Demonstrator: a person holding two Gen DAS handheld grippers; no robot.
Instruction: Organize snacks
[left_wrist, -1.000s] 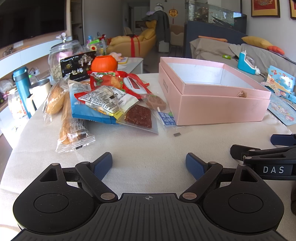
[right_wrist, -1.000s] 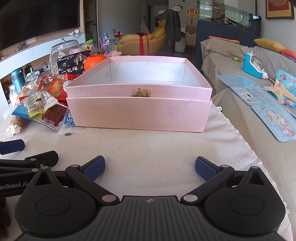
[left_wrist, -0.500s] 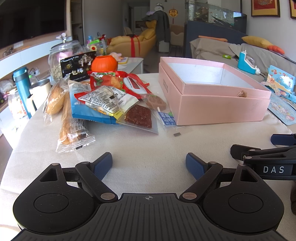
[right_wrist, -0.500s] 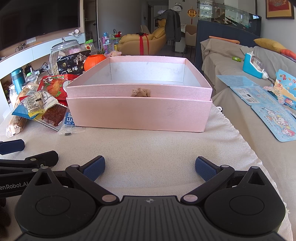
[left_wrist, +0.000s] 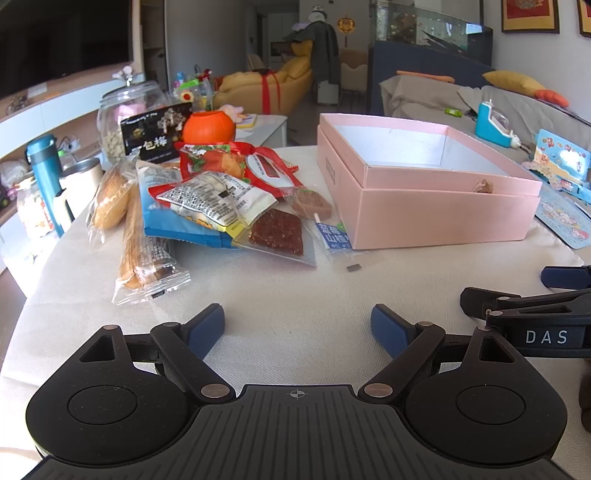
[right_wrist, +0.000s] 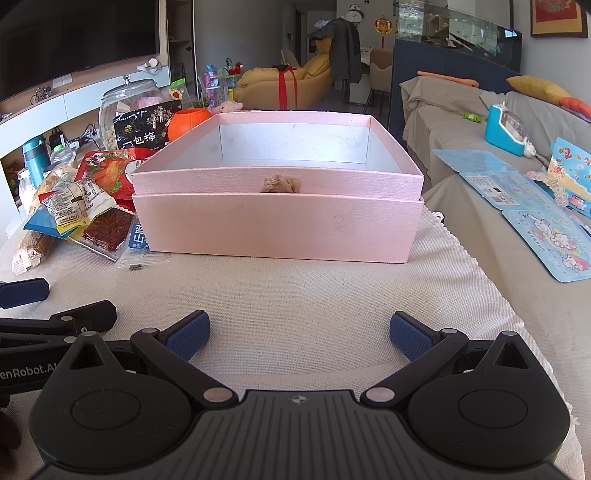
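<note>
An open, empty pink box (left_wrist: 436, 210) (right_wrist: 277, 225) stands on the cloth-covered table. A pile of snack packets (left_wrist: 221, 199) (right_wrist: 81, 206) lies to its left, with a clear pack of dark red jerky (left_wrist: 277, 232), a long biscuit pack (left_wrist: 144, 258) and a small blue sachet (left_wrist: 336, 238). My left gripper (left_wrist: 297, 325) is open and empty, low over the table short of the pile. My right gripper (right_wrist: 299, 332) is open and empty, in front of the box. Each gripper shows at the edge of the other's view.
A glass jar (left_wrist: 122, 118), an orange pumpkin pot (left_wrist: 208, 127), a black snack bag (left_wrist: 155, 134), a teal flask (left_wrist: 46, 173) and a white cup (left_wrist: 83, 184) stand behind the pile. A sofa with blue sticker sheets (right_wrist: 546, 229) lies right of the table edge.
</note>
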